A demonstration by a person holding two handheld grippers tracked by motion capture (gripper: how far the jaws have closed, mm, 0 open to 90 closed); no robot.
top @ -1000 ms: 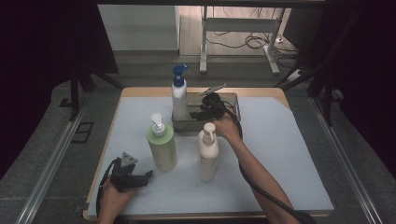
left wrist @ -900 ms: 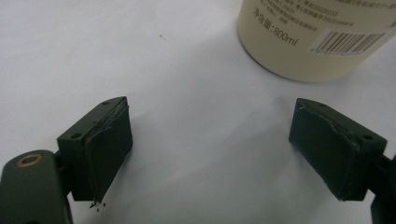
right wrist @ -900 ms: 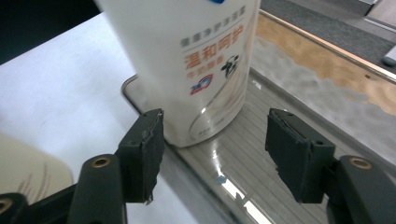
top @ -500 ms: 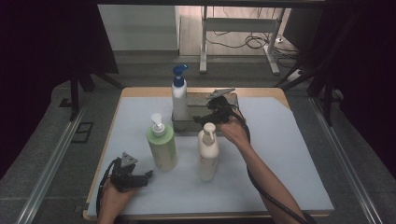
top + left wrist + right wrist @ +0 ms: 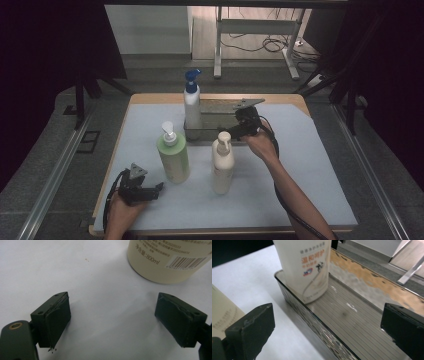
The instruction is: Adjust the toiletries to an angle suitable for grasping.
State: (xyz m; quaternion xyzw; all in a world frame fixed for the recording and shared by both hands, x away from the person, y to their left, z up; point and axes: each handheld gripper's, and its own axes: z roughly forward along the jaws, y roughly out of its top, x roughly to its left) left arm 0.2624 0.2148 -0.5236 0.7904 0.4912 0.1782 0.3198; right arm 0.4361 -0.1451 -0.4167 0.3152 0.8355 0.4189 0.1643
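Note:
A white bottle with a blue pump (image 5: 191, 106) (image 5: 304, 267) stands upright at the left end of a metal tray (image 5: 220, 108) (image 5: 352, 322). My right gripper (image 5: 231, 132) (image 5: 327, 332) hovers over the tray's near right side. Its jaws have just been opening, stand wide apart, and have nothing between them. A green pump bottle (image 5: 174, 156) and a cream pump bottle (image 5: 222, 161) (image 5: 170, 260) stand on the white mat nearer me. My left gripper (image 5: 159, 188) (image 5: 120, 320) rests low at the front left, open and empty, pointing at the cream bottle's base.
The white mat (image 5: 310, 165) covers a wooden table whose edges show at the back and front. Dark floor rails run along both sides. A metal stand and cables lie beyond the far edge. The mat's right half is bare.
My right gripper has let go of the white bottle, opened wide and drawn back to the right. The bottle stays upright in the tray. My left gripper has not moved.

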